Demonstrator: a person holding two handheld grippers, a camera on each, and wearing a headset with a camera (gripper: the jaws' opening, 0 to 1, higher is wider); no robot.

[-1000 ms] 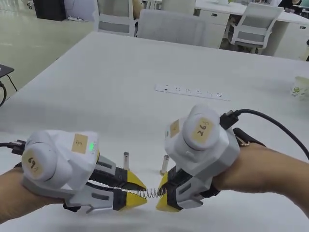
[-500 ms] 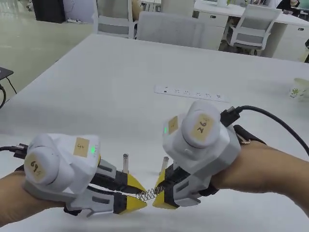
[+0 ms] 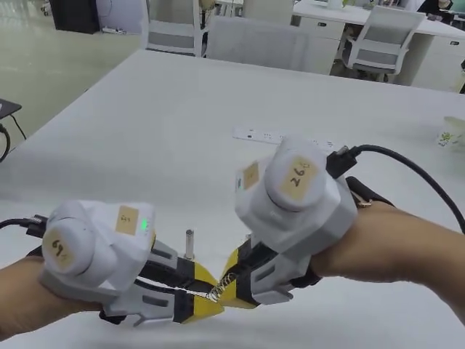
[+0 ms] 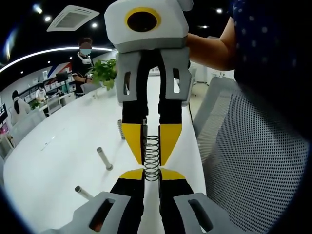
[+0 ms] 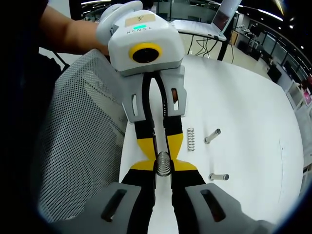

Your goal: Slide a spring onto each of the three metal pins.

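1. The left gripper has its jaws drawn almost together. They pinch one end of the spring between their yellow tips.
2. The right gripper meets it tip to tip from the opposite side. Its jaws are just as narrow, and its yellow fingers press on either side of the spring's other end.
3. The spring bridges the two pairs of tips, close over the white table. In the head view it slants up toward the right gripper.
4. In the right gripper view the same spring is seen end-on, a round coil wedged between that gripper's own tips.
5. Three metal pins rise from the table beside the grippers, apart from the held spring and from both sets of jaws.
6. A second spring lies flat on the table just beside one of the metal pins.
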